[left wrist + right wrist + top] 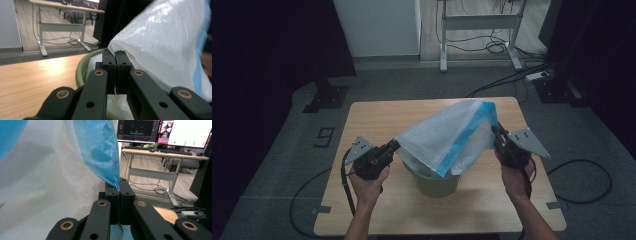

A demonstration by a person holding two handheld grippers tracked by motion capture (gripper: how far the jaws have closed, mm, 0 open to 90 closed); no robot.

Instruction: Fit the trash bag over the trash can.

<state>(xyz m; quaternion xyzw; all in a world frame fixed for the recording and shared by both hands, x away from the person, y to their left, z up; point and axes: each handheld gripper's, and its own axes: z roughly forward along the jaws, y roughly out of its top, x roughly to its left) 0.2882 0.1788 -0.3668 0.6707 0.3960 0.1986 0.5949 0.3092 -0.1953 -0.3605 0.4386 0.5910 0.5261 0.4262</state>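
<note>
White plastic bag with a blue band hangs stretched above the green bin at mid-table. Your left gripper and right gripper each pinch an opposite bag edge, likely to spread it over the bin rim.

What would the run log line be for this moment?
left gripper: shut on bag edge | right gripper: shut on blue rim | plastic bag: stretched above green bin | table

Dim high view with dark edges, brighter gripper views, blurred backgrounds
</note>
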